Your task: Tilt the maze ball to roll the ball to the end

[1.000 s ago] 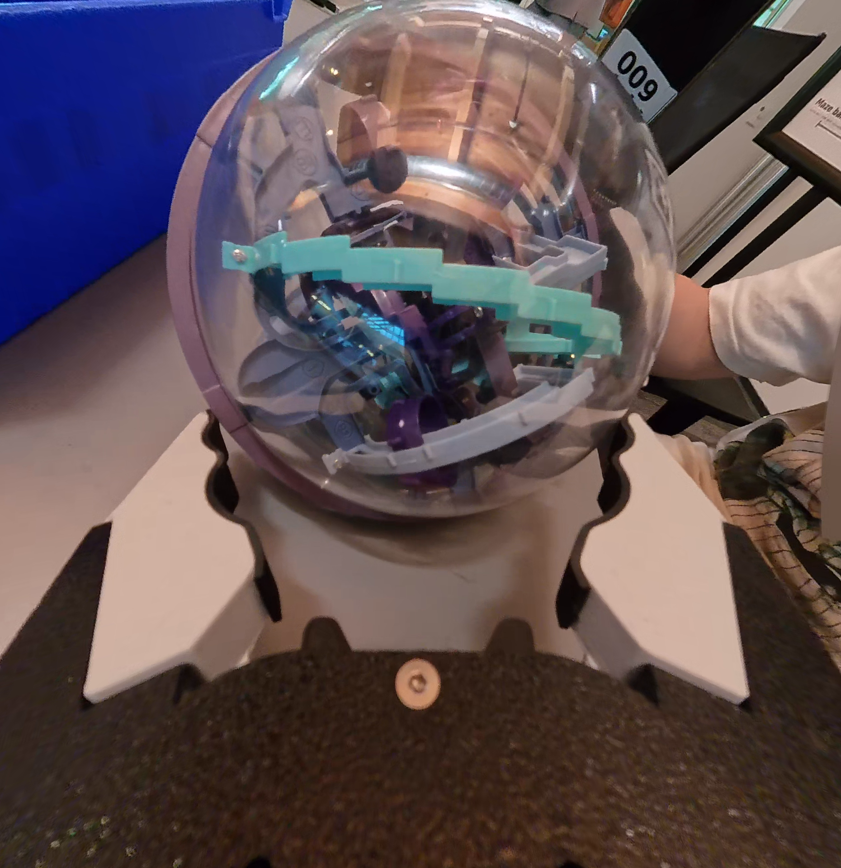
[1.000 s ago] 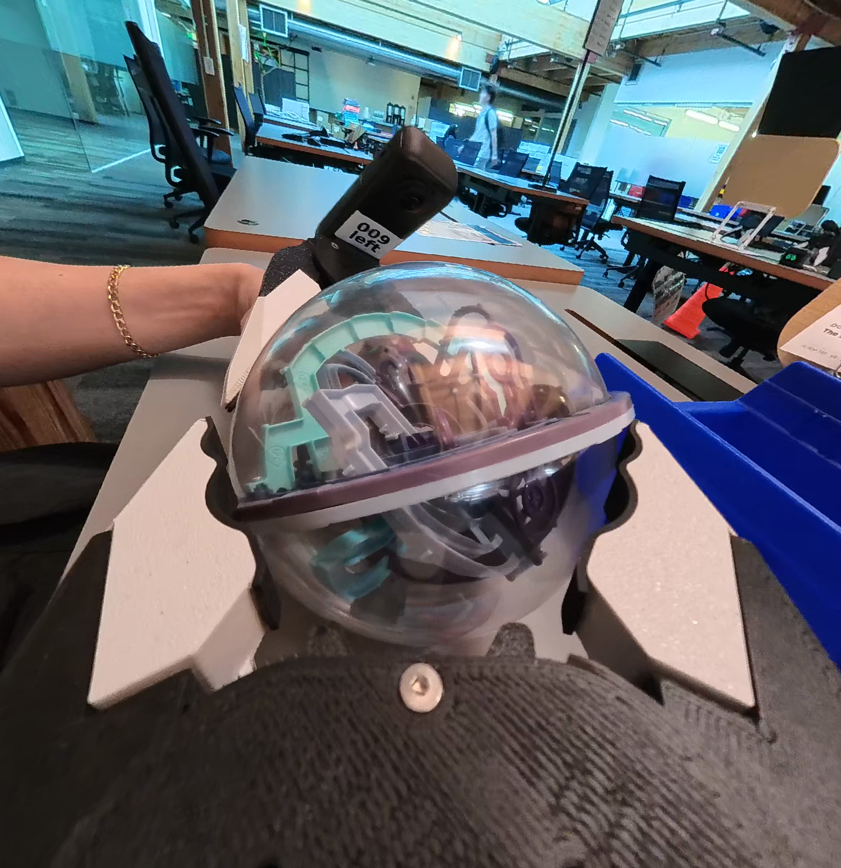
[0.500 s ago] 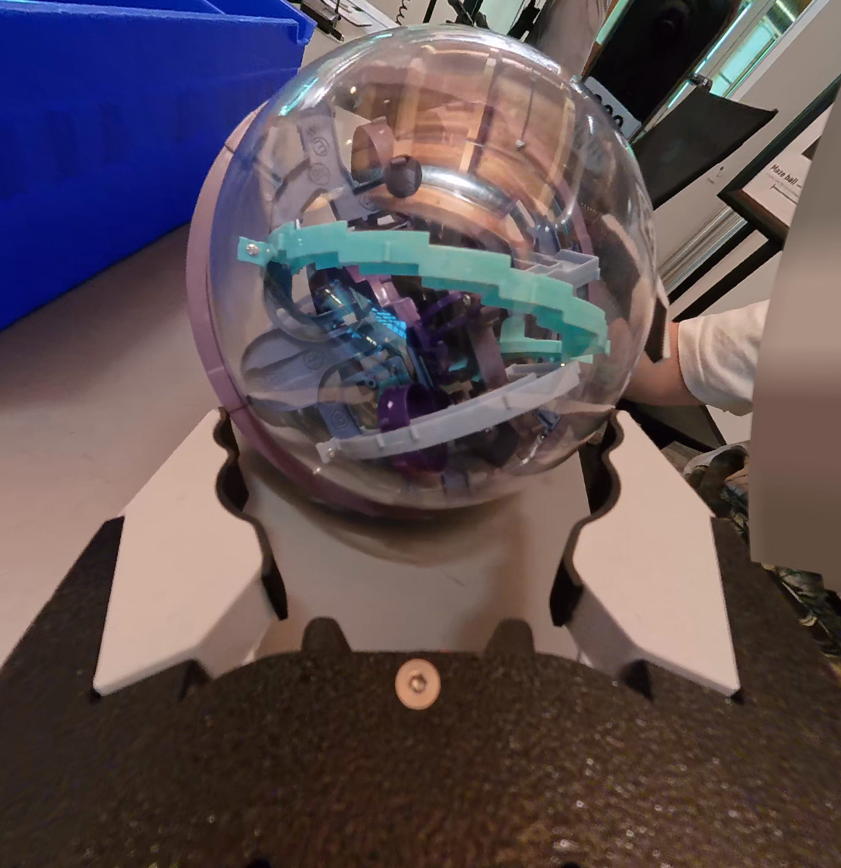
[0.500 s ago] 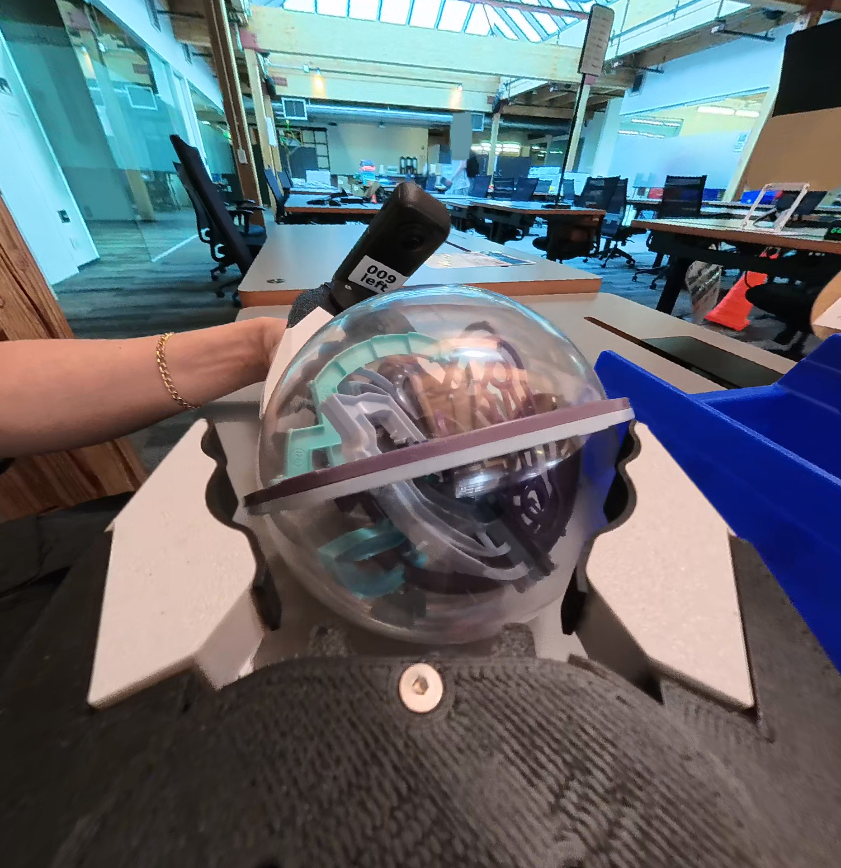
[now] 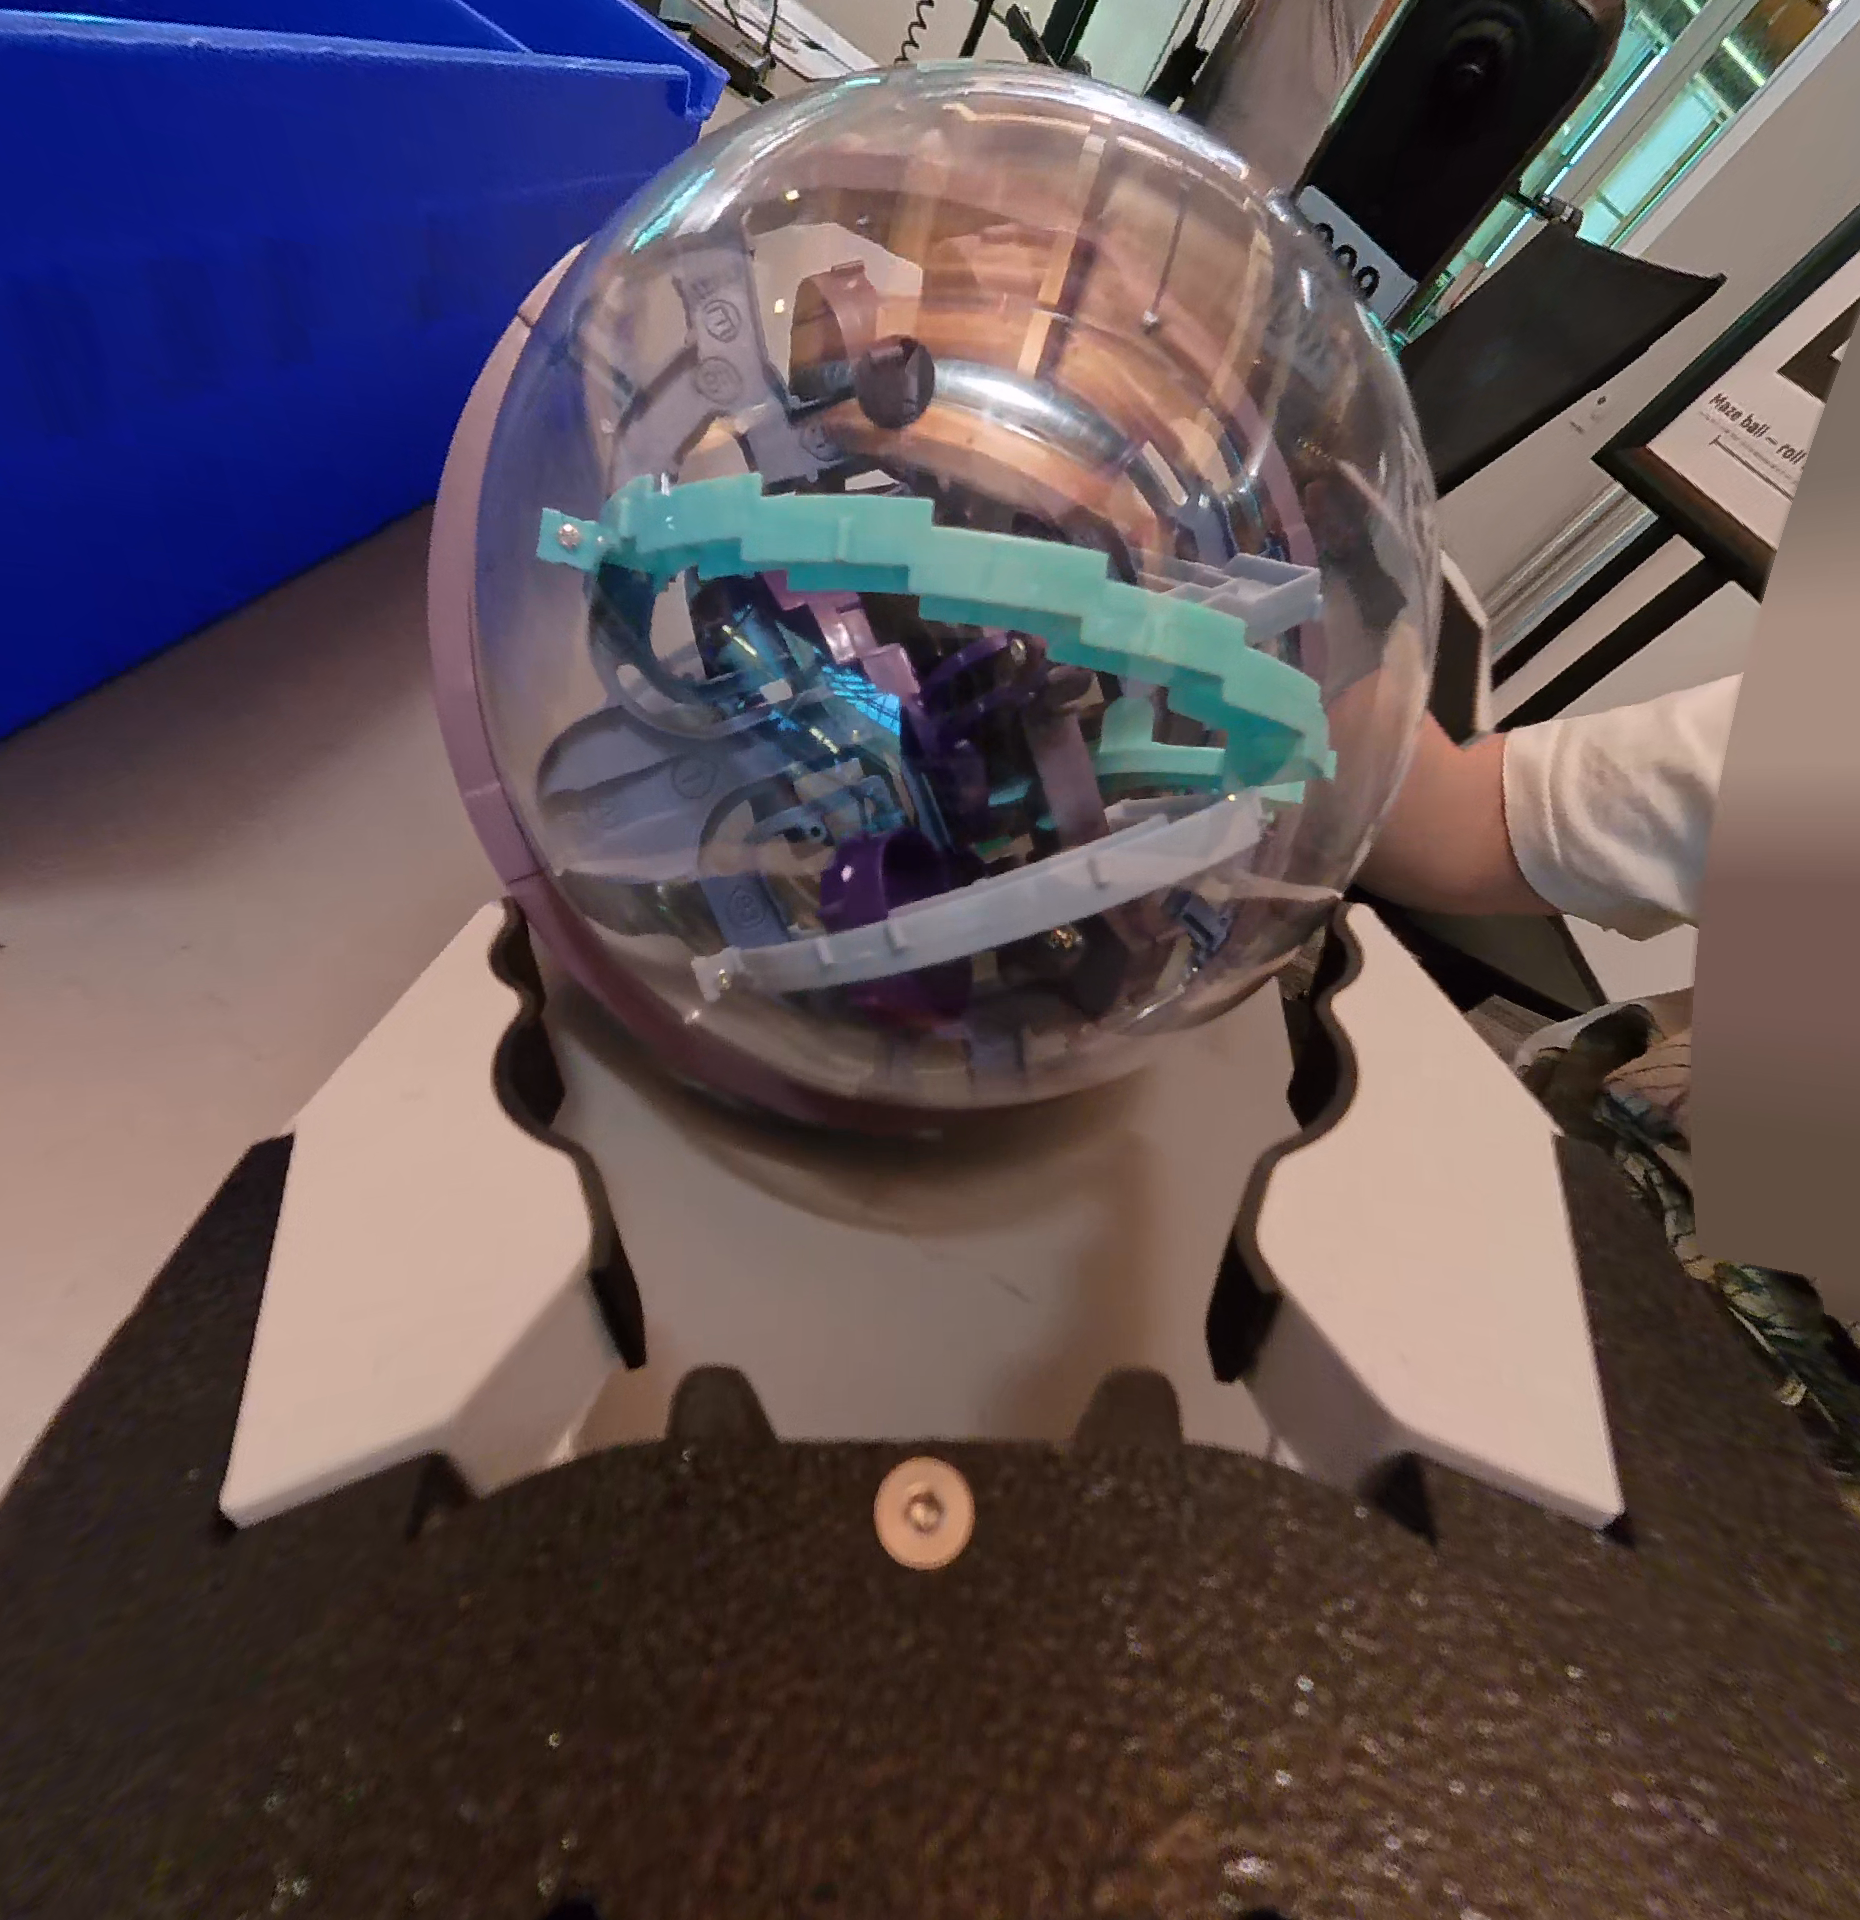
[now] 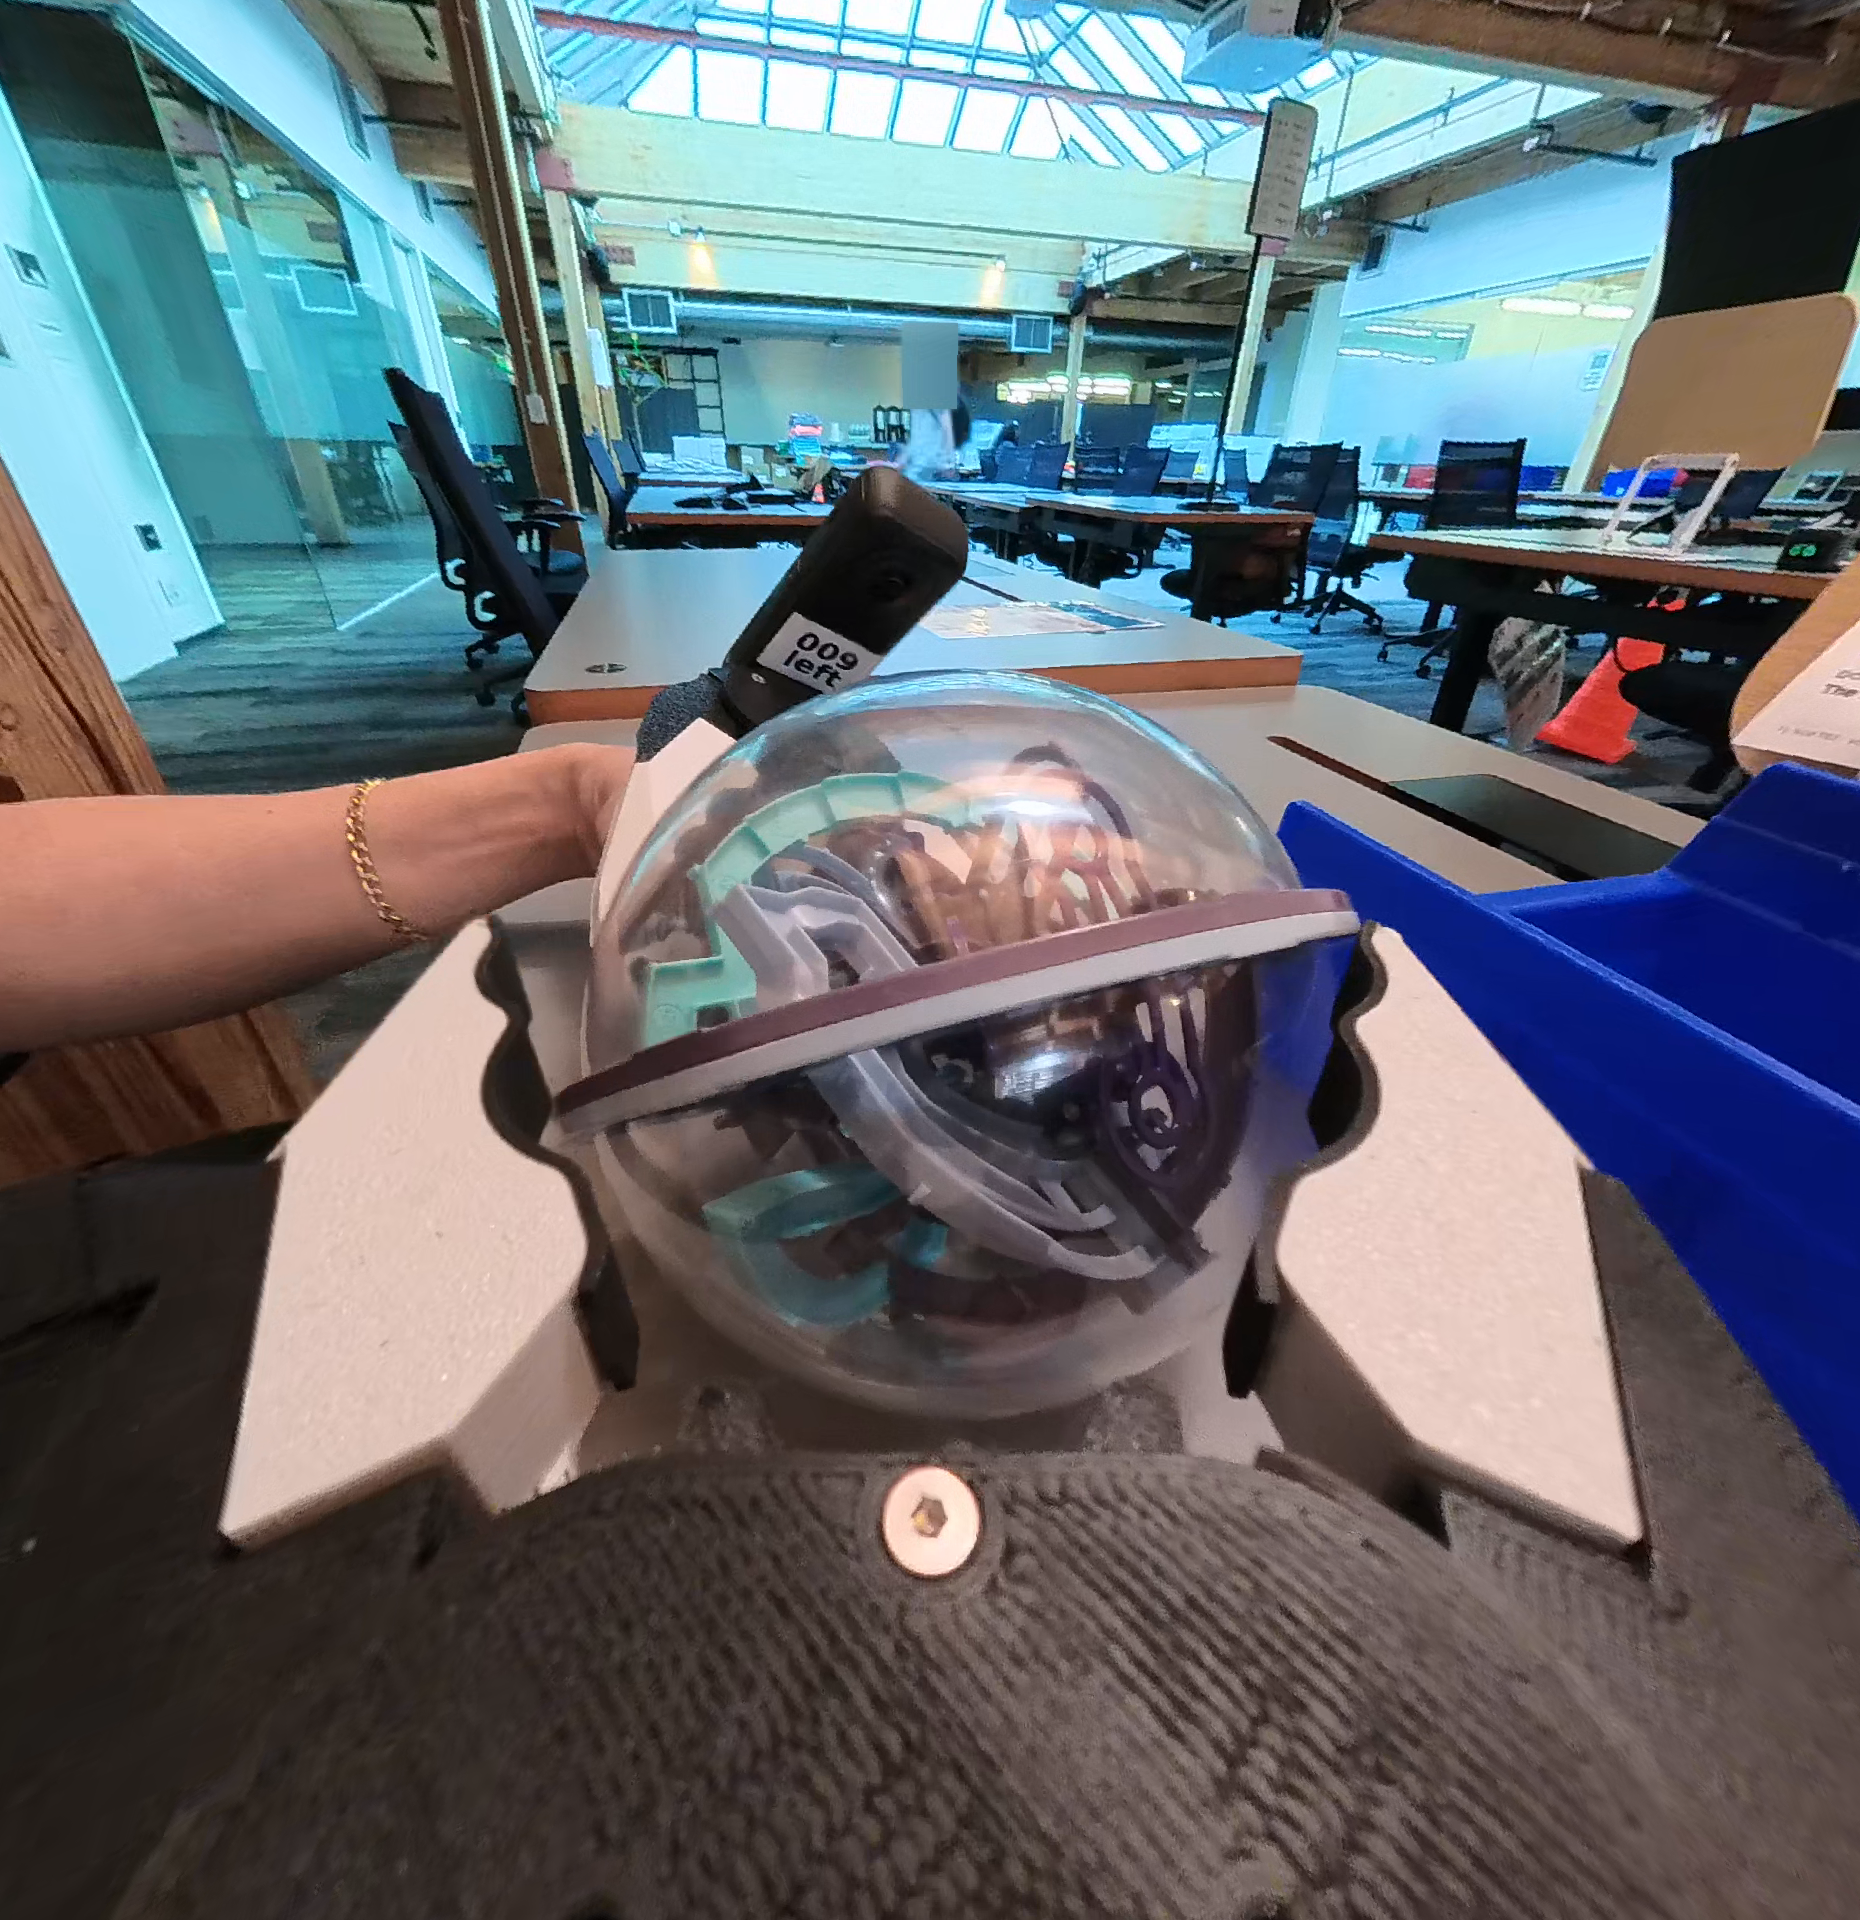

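Both grippers, left [image 5: 926, 935] and right [image 6: 931, 1039], clamp the maze ball [image 5: 931, 582] between them above the table [image 5: 126, 883], near the blue bin [image 5: 230, 312]. Its seam band has tilted steeper over the last second. Little ball not spotted, so progress unclear.

A white sticker [image 6: 820, 657] bearing print stood on the black camera body [image 6: 864, 582] behind the maze ball [image 6: 947, 1039]. A framed sign [image 5: 1778, 436] with writing stood past the surface's right edge. Small embossed marks sat on grey tracks [image 5: 713, 353] inside the ball.

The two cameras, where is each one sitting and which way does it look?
Left wrist view: rides the left tongs, looks along its fingers at the maze ball; blue bin behind, a white sleeve beyond.
Right wrist view: rides the right tongs, faces the office; a bare forearm shows.
Shared: maze ball, blue bin.
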Available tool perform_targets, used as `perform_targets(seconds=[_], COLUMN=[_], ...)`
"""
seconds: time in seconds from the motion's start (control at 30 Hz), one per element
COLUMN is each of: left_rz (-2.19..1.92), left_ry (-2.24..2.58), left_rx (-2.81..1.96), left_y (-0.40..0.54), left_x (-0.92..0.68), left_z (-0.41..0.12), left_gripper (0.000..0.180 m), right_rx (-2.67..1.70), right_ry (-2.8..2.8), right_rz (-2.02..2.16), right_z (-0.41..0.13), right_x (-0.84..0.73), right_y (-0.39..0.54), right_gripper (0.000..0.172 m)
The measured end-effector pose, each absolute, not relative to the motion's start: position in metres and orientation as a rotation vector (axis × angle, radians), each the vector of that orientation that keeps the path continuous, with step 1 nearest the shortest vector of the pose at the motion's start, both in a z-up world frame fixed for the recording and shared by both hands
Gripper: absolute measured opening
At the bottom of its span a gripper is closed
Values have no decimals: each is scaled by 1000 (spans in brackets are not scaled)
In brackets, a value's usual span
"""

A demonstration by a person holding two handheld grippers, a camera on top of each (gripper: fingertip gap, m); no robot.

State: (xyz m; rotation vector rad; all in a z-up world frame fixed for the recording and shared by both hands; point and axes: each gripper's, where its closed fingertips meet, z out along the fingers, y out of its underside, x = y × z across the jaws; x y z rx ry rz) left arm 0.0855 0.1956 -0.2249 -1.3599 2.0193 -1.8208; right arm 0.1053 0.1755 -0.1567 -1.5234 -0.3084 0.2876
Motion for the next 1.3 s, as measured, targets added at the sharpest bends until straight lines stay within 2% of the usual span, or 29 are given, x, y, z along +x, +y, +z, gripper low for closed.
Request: perform_targets(seconds=[0.07,0.13,1.3], left_rz=[-1810,-1797,-1592], left_ry=[2021,2017,2028], left_rx=[-1348,-1333,-1227], left_y=[195,195,189], left_x=[85,85,57], left_z=[-225,-224,-228], left_gripper=[140,141,144], right_rx=[-1568,-1603,-1614], right_ry=[-328,-369,-692], right_rz=[233,177,-45], right_z=[-165,-172,-179], right_x=[106,104,66], right_y=[178,180,172], right_gripper=[142,147,148])
